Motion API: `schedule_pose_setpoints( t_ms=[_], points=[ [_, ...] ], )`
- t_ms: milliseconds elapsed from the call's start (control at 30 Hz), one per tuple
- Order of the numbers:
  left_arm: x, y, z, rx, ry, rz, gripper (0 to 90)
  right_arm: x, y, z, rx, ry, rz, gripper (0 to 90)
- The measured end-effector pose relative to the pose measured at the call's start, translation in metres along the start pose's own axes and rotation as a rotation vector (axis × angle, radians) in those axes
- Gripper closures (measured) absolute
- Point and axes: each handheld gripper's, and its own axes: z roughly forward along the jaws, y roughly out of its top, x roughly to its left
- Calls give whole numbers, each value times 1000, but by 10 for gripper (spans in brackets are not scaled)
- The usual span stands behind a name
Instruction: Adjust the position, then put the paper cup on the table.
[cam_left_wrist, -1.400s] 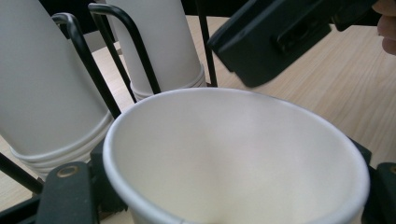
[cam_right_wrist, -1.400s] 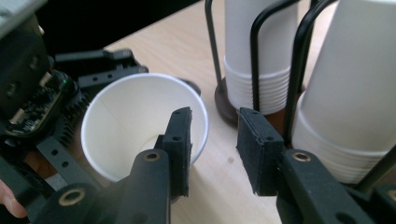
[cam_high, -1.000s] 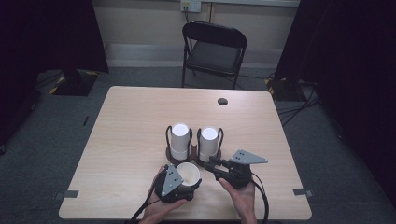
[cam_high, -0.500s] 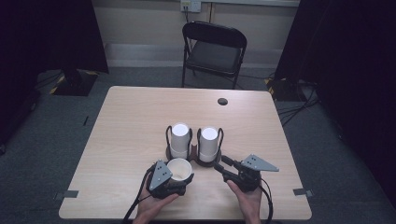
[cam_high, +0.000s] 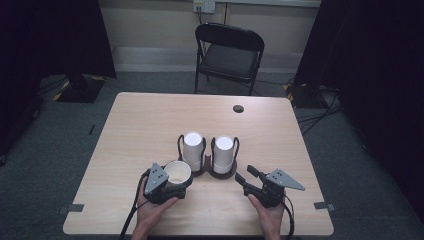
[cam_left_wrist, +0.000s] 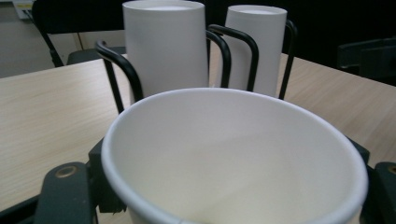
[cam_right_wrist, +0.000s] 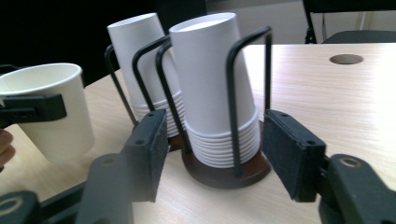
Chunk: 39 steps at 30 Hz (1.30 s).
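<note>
We are gripping the white paper cup (cam_high: 177, 173) in left gripper (cam_high: 172, 188) jaws | right gripper (cam_high: 244, 176) jaws just opening, holding nothing, near the cup stacks in black wire holders (cam_high: 223, 155)

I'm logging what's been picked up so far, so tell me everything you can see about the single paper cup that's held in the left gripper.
The paper cup is plain white, looks like thin paper with a rolled rim, and appears empty. It stands upright, mouth up, clamped at its sides in the left gripper. It sits near the table's front edge, just in front and left of the two wire holders with stacked upside-down cups, apart from them.
</note>
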Motion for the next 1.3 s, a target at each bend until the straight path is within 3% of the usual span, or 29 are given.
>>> schedule_pose_setpoints(
  t_ms=[100, 167, 333, 467, 567, 633, 767, 833, 900, 1133, 1300],
  points=[
    [10, 5, -1, -20, -7, -32, 222, -4, -3, -2, -18, -30, 13, 359],
    [16, 8, -2, -16, 29, -29, 223, -7, -6, -3, -25, -54, 21, 339],
    [30, 11, -4, -31, 63, -50, 223, -15, -12, -4, -40, -92, 26, 285],
    [40, 13, -5, -52, 80, -104, 223, -19, -17, -5, -38, -126, 33, 181],
    [43, 17, -3, -58, 103, -99, 224, -21, -22, -5, -45, -141, 25, 138],
    [47, 19, -1, -58, 112, -89, 224, -22, -24, -3, -34, -174, 33, 136],
    [58, 23, -1, -73, 147, -113, 225, -22, -29, -1, -47, -251, 31, 134],
    [63, 24, 0, -72, 178, -107, 225, -21, -31, 0, -46, -294, 7, 134],
    [68, 25, 1, -76, 160, -110, 224, -20, -33, 2, -43, -316, -23, 134],
    [81, 26, 7, -46, 214, -93, 224, -17, -34, 8, -56, -339, -63, 134],
    [90, 28, 6, -48, 224, -99, 224, -18, -34, 6, -59, -326, -56, 134]
  ],
)
